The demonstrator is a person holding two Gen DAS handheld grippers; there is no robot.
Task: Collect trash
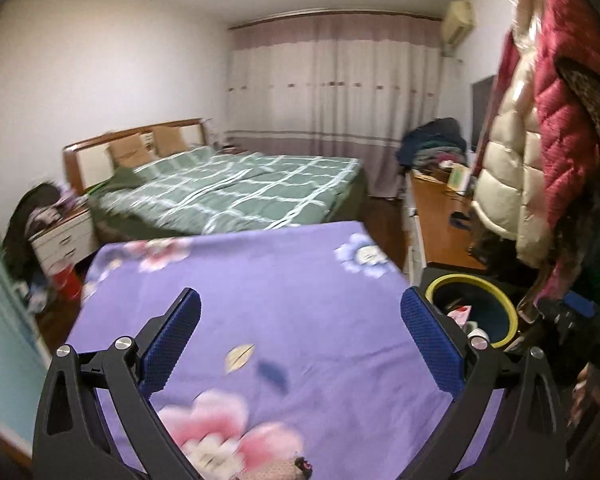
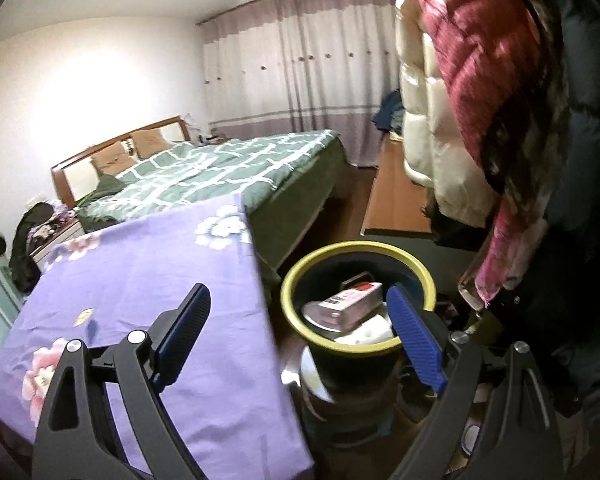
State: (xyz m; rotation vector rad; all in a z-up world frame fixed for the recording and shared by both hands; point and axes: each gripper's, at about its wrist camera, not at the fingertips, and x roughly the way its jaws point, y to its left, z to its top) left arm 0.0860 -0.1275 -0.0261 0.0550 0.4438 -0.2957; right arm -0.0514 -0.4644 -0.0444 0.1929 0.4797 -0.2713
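Observation:
A dark trash bin with a yellow-green rim [image 2: 431, 289] stands right of the table; it also shows in the left wrist view [image 1: 510, 312]. Inside it lie a white and red box [image 2: 350, 300] and other pale wrappers [image 2: 374, 332]. My right gripper [image 2: 300, 312] is open and empty, held above the gap between the table edge and the bin. My left gripper [image 1: 300, 320] is open and empty above the purple floral tablecloth [image 1: 300, 280]. The right gripper's blue pad [image 1: 580, 304] shows at the right edge of the left wrist view.
A green checked bed [image 1: 236, 188] lies beyond the table. Red and cream puffer coats [image 1: 540, 128] hang at the right. A wooden desk [image 1: 440, 216] with a clothes pile sits behind the bin. A nightstand [image 1: 60, 236] stands left.

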